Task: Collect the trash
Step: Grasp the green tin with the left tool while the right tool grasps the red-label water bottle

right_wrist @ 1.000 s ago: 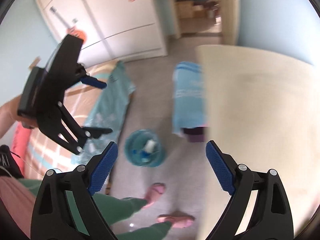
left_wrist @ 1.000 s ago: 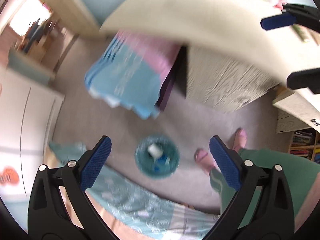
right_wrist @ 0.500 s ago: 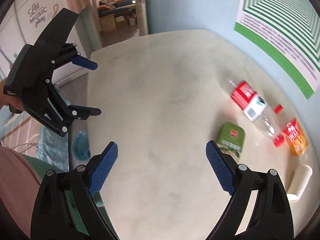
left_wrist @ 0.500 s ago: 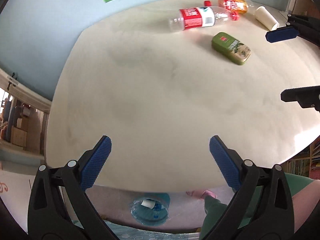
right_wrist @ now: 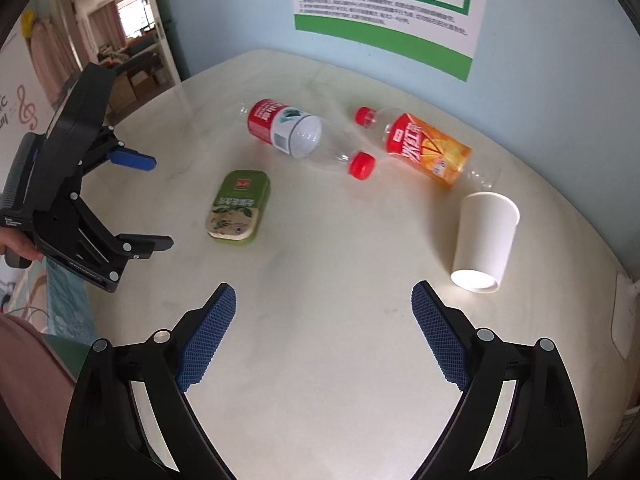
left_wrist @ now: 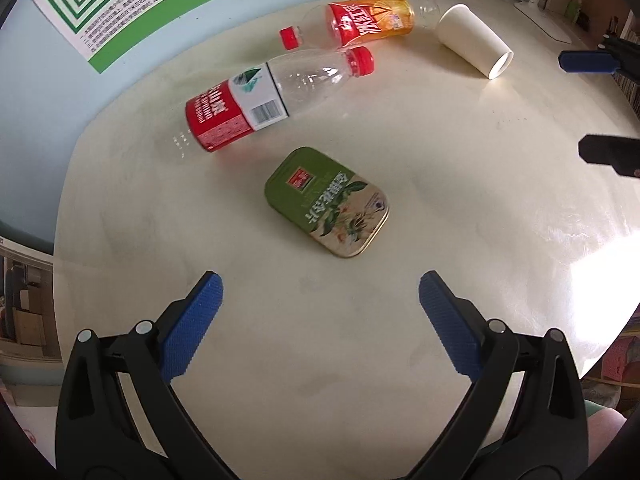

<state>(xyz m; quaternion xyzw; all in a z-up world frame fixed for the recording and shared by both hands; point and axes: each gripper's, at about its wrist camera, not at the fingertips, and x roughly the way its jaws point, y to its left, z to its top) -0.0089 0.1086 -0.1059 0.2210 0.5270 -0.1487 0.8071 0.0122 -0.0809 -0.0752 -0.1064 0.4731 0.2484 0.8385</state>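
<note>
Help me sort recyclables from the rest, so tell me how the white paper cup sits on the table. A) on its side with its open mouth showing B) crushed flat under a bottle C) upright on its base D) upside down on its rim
A: the white paper cup lies on its side on the table, its round open mouth facing the right wrist camera, near the orange-label bottle.

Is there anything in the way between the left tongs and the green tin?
No. The left tongs are open and the green tin lies straight ahead of them, with only bare table between. The bottles and paper cup lie beyond the tin, not in front of it.
</note>
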